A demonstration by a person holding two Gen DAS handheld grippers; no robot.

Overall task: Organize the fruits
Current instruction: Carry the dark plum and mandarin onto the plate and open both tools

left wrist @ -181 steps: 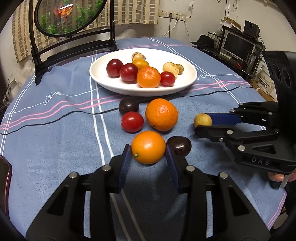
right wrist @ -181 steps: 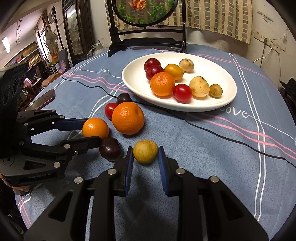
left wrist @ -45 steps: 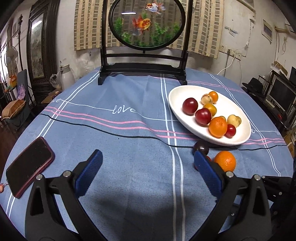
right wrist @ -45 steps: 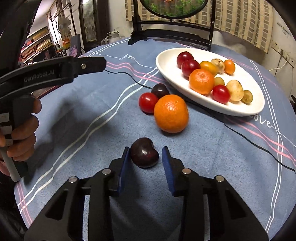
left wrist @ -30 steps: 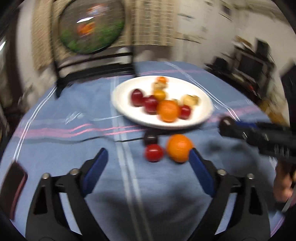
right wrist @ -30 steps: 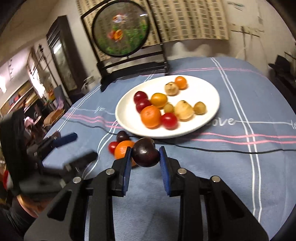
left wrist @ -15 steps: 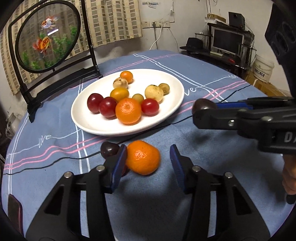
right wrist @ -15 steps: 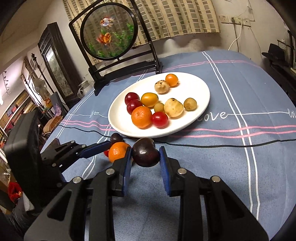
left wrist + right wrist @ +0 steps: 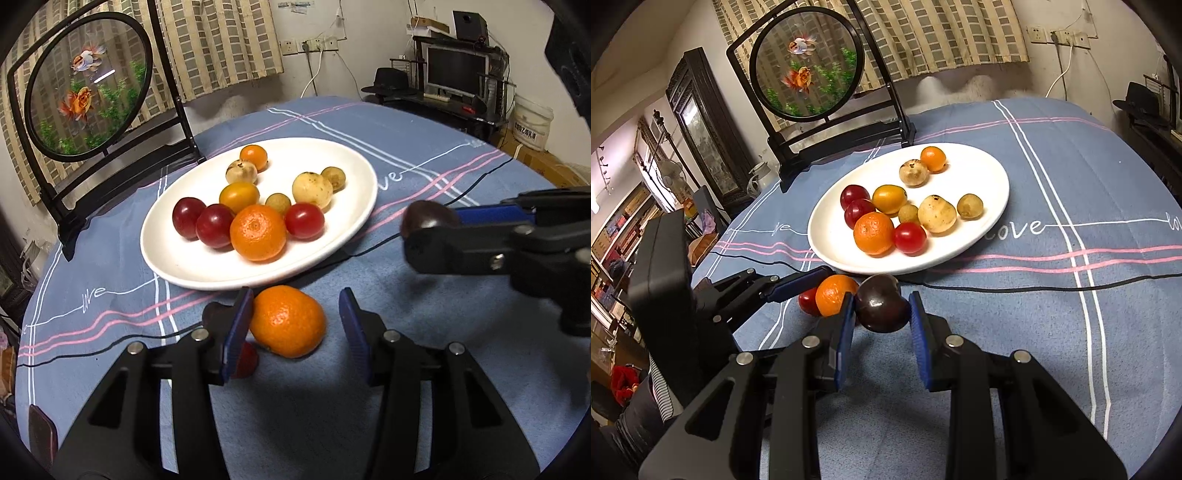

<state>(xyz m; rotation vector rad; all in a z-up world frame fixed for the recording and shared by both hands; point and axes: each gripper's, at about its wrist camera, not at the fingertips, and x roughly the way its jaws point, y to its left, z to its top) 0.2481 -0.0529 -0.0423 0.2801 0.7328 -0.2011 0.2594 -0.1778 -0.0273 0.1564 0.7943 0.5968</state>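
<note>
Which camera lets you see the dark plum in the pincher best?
The right wrist view: the dark plum sits large and whole, clamped between the right gripper's blue pads. In the left wrist view only the plum's top shows, off to the side, half hidden behind that gripper's black finger.

The left gripper's blue fingers (image 9: 236,328) hide most of a red fruit (image 9: 245,363) and a dark fruit (image 9: 214,314). A phone (image 9: 42,430) is cut off at the frame's lower-left edge.
</note>
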